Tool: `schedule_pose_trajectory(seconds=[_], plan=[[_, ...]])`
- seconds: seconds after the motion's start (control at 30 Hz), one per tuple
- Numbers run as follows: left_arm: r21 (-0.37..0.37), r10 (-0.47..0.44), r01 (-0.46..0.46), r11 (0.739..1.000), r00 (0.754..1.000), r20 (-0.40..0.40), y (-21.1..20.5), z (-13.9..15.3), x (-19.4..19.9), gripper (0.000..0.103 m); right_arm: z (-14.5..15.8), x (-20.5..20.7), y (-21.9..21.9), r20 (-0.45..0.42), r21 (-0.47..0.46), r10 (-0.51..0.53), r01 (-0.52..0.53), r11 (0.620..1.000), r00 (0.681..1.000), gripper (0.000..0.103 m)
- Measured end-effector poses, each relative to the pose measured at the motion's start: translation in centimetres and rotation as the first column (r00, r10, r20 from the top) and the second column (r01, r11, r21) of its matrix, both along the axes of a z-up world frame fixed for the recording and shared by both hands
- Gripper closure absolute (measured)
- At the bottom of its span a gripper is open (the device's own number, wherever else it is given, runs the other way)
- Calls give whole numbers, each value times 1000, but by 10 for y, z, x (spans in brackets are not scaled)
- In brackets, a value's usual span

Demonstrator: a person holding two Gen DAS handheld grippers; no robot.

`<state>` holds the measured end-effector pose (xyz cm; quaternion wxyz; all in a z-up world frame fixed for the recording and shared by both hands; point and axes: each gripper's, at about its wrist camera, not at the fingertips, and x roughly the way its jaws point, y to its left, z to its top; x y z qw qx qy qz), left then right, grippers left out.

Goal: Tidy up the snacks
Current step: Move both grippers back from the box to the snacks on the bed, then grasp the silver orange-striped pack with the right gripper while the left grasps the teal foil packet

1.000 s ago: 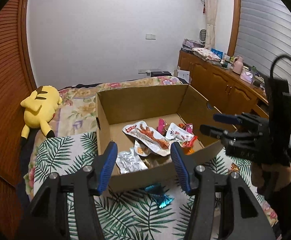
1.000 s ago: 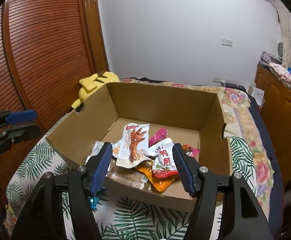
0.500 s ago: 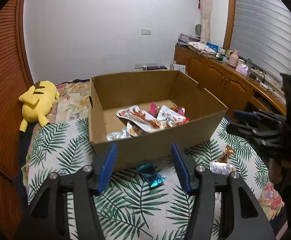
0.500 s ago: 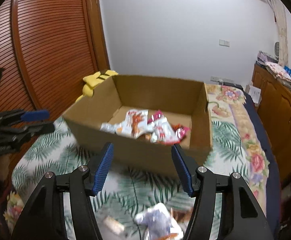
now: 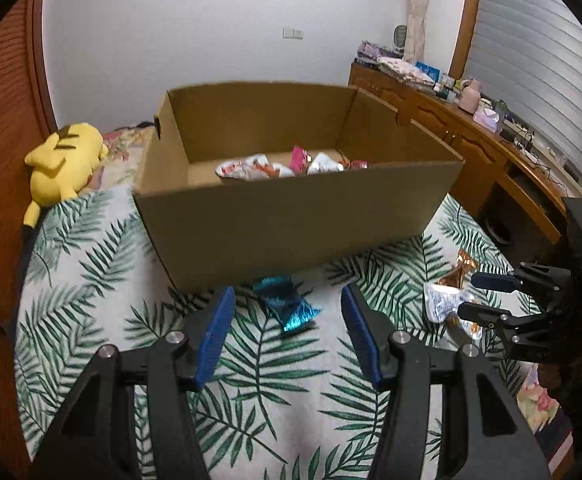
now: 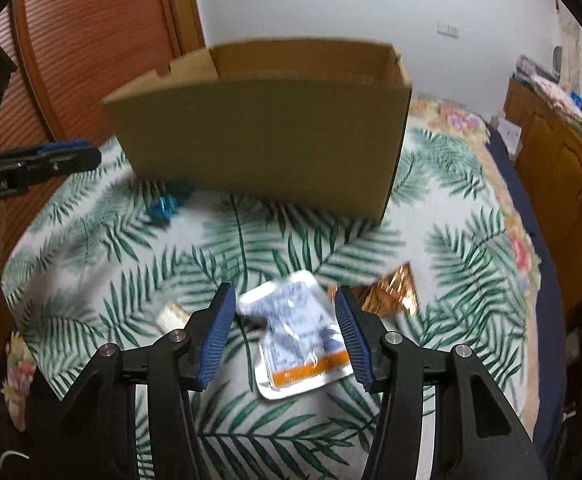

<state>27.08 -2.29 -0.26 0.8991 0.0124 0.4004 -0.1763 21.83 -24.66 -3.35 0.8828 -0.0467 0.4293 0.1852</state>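
Note:
A cardboard box (image 5: pixel 291 216) stands on the leaf-print bed and holds several snack packets (image 5: pixel 275 168). My left gripper (image 5: pixel 287 328) is open and empty, low over a shiny blue packet (image 5: pixel 287 306) lying in front of the box. My right gripper (image 6: pixel 287 332) is open and straddles a white and orange packet (image 6: pixel 299 336) on the bedspread; its fingers do not touch it. A gold-brown packet (image 6: pixel 391 296) lies just right of it, and a small tan packet (image 6: pixel 171 316) to the left. The right gripper also shows in the left wrist view (image 5: pixel 475 296).
A yellow plush toy (image 5: pixel 65 164) lies at the back left of the bed. A wooden sideboard (image 5: pixel 471 148) with clutter runs along the right. A slatted wooden door (image 6: pixel 91 40) is on the left. The box (image 6: pixel 263 128) blocks the way ahead of both grippers.
Both grippers have pulled back from over the box and dropped low toward the bedspread. The right one now straddles the white packet; the left one hangs over the blue packet.

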Motion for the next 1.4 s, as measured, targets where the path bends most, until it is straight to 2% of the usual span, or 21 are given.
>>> schedule_pose_trajectory(seconds=[0.27,0.3,0.53,0.63,1.13,1.4], plan=[[18,-14,14,1000,999,-51,-6,-21,3,47,-22,0,-1,-41,-49,2,-4,999,999,50],[21,-13,14,1000,998,-55,-6,-22,4,47,-24,1,-1,-43,-61,5,-7,998,999,47],[38,-14,18,999,996,-85,-14,-32,14,47,-31,6,-2,-46,-60,8,-11,998,999,41],[45,-22,27,999,995,-95,-19,-36,17,47,-35,3,3,-17,-85,19,-20,996,1000,40],[60,51,-42,997,987,-149,-39,-60,49,47,-38,0,4,13,-61,2,-1,998,1000,40],[98,67,-51,994,984,-168,-48,-75,53,47,-38,0,2,14,-47,0,0,999,1000,40]])
